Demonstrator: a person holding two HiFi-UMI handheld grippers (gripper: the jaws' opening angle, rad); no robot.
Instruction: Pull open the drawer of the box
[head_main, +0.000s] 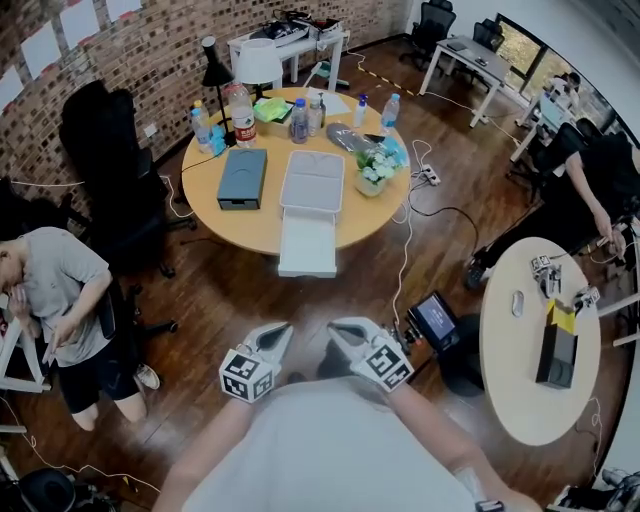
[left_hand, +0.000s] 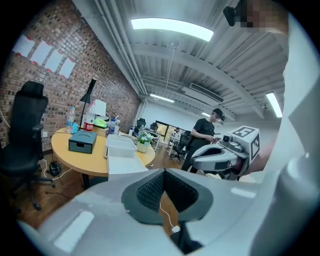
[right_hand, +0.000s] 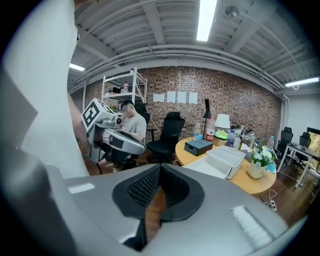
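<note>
The round wooden table (head_main: 255, 228) is sitting in the upper middle of the head view, well apart from both grippers. Near its centre the white box (head_main: 313, 178) is lying flat. Its drawer (head_main: 308, 248) is standing pulled out toward the bottom of the frame and reaching past the table's edge. Only the drawer's pale white inside is showing. Just left of the white box the dark grey box (head_main: 242, 174) is resting, with a small dark slot in the face turned toward the lower edge.

The left gripper (head_main: 280, 333) and the right gripper (head_main: 343, 329) are hanging side by side at lower centre, close above the person's grey shirt (head_main: 320, 450), with their tips leaning toward one another. In the left gripper view the jaws are pressing together with nothing between them. In the right gripper view the jaws are likewise meeting at their tips and gripping nothing. Both views are looking across at the white box on the table.

To the right of the white box a small pot (head_main: 371, 183) is holding white flowers and green leaves. Along the table's upper rim a clear bottle (head_main: 243, 120) with a red label is standing upright among smaller ones.
</note>
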